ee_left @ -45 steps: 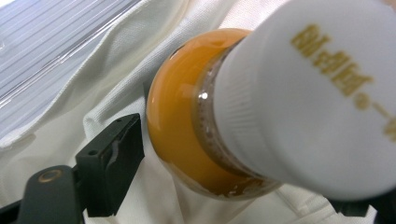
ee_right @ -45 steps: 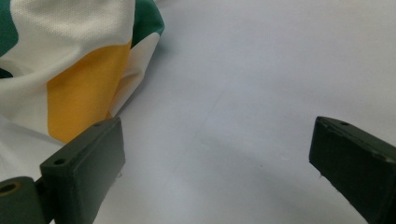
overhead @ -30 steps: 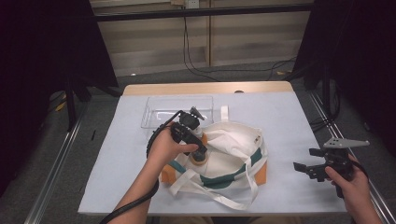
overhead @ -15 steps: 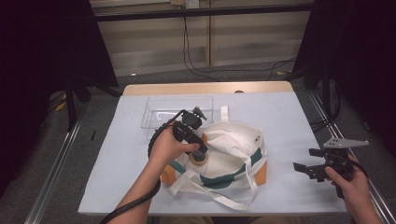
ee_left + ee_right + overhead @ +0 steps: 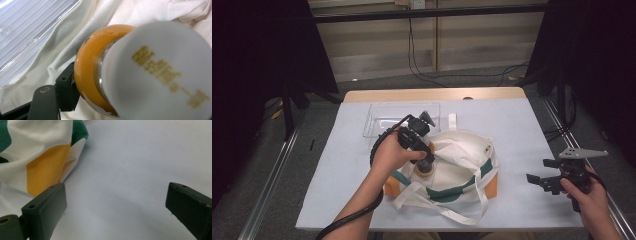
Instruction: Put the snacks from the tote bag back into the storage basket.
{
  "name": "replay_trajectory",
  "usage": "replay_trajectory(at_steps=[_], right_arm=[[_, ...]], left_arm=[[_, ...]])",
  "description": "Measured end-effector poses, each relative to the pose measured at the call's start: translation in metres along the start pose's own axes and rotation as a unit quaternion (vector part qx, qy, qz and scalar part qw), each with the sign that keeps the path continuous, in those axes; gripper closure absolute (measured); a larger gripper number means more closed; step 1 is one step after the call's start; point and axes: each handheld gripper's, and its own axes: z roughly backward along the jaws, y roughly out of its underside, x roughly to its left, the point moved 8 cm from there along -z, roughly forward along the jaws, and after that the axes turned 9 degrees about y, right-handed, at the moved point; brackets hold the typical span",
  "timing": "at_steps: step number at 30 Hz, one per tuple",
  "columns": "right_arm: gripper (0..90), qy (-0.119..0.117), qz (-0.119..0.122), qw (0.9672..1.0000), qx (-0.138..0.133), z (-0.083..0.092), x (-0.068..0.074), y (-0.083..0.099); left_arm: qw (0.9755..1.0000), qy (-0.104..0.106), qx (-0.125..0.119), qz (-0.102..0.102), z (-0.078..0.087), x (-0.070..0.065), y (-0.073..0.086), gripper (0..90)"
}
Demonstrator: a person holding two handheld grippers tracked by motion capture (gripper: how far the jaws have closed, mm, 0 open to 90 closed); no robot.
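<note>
A white cloth tote bag [image 5: 464,172] with green and orange panels lies open in the middle of the table. My left gripper [image 5: 426,167] points down into the bag's mouth, shut on a round orange jar [image 5: 425,171] with a white lid. In the left gripper view the jar [image 5: 87,67] is close up. One black finger [image 5: 65,91] presses its orange side, and the other finger is hidden behind the lid with gold lettering. My right gripper [image 5: 538,181] rests low at the table's right side, open with nothing between its jaws [image 5: 116,202]. The bag's corner [image 5: 42,170] lies to its left.
A clear plastic tray [image 5: 379,122] sits behind the bag at the back left and appears ribbed in the left gripper view [image 5: 25,32]. The bag's straps [image 5: 462,215] trail toward the front edge. The white table cover [image 5: 512,130] is bare on the right. Cables run along the floor behind.
</note>
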Motion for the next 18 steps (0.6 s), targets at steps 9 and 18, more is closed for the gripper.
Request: replay_trajectory(at_steps=[9,18], right_arm=[[3.6,0.002,0.002,1.0000,0.000,0.000,0.000,0.000],[3.6,0.002,0.002,1.0000,0.000,0.000,0.001,0.000]], left_arm=[[0.9999,-0.004,0.014,-0.005,0.012,-0.001,-0.002,29.9],[0.9999,-0.001,0.016,0.001,0.025,-0.002,-0.004,29.9]])
